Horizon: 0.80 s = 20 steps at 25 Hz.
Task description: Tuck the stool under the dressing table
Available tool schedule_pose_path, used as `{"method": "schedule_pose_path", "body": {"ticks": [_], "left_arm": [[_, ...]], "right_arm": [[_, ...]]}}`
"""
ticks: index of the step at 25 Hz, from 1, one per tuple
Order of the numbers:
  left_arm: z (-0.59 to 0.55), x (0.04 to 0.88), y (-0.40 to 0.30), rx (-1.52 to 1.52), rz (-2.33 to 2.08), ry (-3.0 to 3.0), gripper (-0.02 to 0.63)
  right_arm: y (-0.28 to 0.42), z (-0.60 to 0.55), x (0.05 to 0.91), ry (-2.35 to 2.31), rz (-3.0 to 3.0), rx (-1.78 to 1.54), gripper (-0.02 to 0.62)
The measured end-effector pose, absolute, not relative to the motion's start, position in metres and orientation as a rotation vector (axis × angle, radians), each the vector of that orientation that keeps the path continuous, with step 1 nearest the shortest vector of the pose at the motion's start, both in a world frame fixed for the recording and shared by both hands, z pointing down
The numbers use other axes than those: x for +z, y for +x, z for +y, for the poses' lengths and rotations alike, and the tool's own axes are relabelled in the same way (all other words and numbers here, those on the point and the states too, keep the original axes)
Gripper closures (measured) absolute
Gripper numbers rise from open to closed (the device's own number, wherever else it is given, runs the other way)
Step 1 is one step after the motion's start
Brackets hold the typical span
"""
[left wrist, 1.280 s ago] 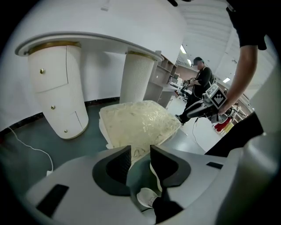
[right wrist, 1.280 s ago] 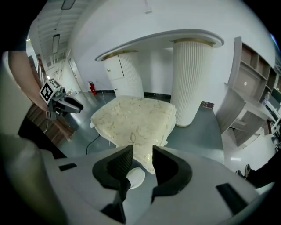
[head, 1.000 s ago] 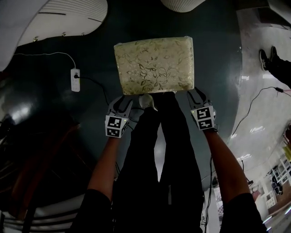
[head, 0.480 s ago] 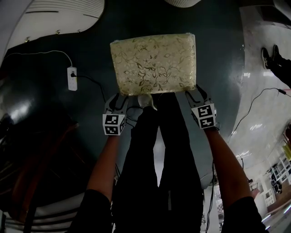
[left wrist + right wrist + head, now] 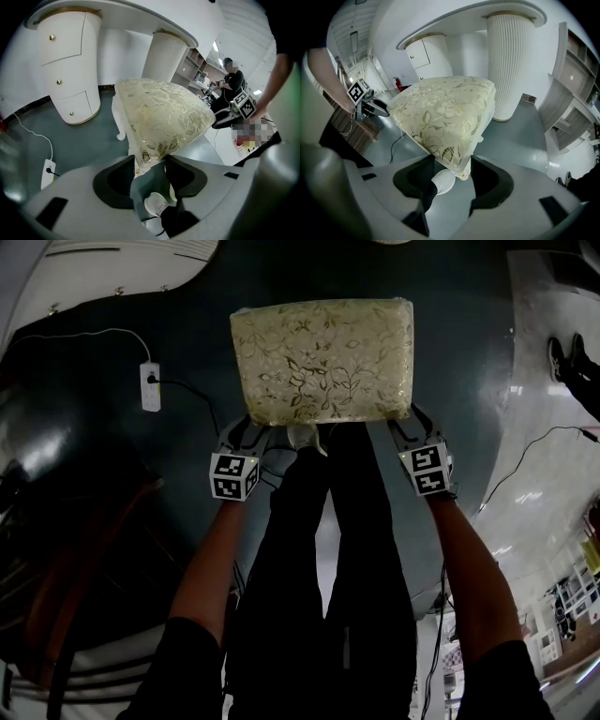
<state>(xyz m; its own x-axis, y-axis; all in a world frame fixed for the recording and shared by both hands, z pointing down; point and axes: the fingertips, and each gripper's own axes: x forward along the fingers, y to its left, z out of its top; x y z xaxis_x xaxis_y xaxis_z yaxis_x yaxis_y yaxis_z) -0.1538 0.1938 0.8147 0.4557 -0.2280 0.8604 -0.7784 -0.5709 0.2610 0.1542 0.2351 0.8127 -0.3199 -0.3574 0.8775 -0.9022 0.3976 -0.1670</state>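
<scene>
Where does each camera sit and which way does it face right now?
Head view: on the head, looking steeply down at the stool; arms, legs, left tongs, right tongs show.
Left gripper view: on the left tongs, facing the dressing table; own jaws, just opening, flank a stool corner.
Right gripper view: on the right tongs, same facing; jaws, just opening, flank another corner.
Shared: stool, dressing table, the opposite tongs.

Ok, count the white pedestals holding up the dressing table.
2. The pedestal with drawers stands left of the stool; the other pedestal stands behind it. More could be out of view.
</scene>
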Motion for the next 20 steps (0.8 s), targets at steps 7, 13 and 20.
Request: {"method": "schedule_pose_path", "body": {"ticks": [7, 13, 20], "left_arm": [[0.1903, 0.8121, -0.1565, 1.090, -0.830, 2.045, 0.399], [0.1856, 0.8145, -0.1606, 1.138, -0.842, 2.028, 0.399], [0.1924, 0.8148, -0.1563, 1.148, -0.865, 1.999, 0.399]], "right_arm": [[0.1493, 0.2392, 0.8085, 1.096, -1.860, 0.876, 0.367], [0.1451, 0.2433, 0.8100, 1.152, -1.835, 0.910, 0.367], [0.1496, 0.2405, 0.8095, 1.105, -1.789, 0.928, 0.367]]}}
